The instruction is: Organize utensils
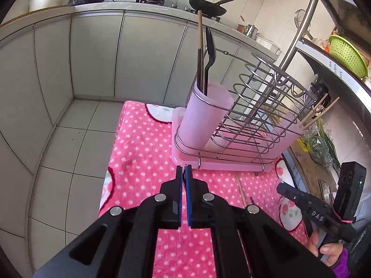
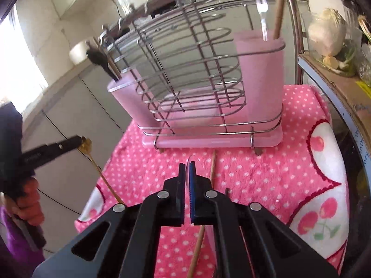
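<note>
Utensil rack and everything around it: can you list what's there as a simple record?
Rack: wire rack on a pink dotted cloth
First pink cup: black utensil, wooden chopstick
Second pink cup: clear fork, wooden stick
Left gripper: shut on gold spoon
Right gripper: shut on clear utensil
On cloth: loose chopstick

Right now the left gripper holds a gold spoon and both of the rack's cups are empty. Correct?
Not empty. The left wrist view shows one cup holding a black spoon and chopsticks; the right wrist view shows a fork in the other cup. The left gripper does hold the gold spoon.
</note>
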A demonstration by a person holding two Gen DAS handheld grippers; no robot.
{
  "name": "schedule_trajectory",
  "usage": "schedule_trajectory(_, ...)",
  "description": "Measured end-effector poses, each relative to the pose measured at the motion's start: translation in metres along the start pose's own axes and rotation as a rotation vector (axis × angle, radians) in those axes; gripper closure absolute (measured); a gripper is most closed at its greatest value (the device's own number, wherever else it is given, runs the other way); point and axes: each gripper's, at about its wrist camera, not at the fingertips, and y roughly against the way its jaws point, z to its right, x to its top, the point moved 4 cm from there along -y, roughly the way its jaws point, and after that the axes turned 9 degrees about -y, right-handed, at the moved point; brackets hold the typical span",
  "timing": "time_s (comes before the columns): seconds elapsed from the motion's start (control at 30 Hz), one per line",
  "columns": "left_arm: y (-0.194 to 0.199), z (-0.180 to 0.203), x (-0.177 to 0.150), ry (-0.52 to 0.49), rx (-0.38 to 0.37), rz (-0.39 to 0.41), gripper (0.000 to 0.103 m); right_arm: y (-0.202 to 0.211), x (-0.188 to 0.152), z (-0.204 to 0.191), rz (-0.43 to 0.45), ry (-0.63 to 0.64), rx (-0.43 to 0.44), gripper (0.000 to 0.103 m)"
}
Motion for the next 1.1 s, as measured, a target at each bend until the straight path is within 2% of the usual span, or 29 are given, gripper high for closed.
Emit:
schedule_trajectory(0.13,0.012,0.002,0.006,-0.012,0.020,0.041,0.101,0.021,0.015,0.011,0.050,-0.096,0.099,0.100)
schedule_trajectory(0.57,0.041,0.011,0.015,-0.122,0.142,0.133,0.101,0.058,0.018,0.024,0.193,-0.109,0.133,0.100)
schedule_trajectory(0.73,0.043,0.021,0.012,-0.236,0.233,0.139,0.101,0.067,0.014,0.037,0.233,-0.135,0.135,0.100)
schedule_trajectory(0.87,0.037,0.035,0.007,-0.328,0.274,0.134,0.101,0.074,0.010,0.045,0.278,-0.126,0.120,0.100)
schedule_trajectory(1.1,0.016,0.062,-0.004,-0.407,0.251,0.097,0.101,0.083,0.002,0.062,0.333,-0.134,0.129,0.100)
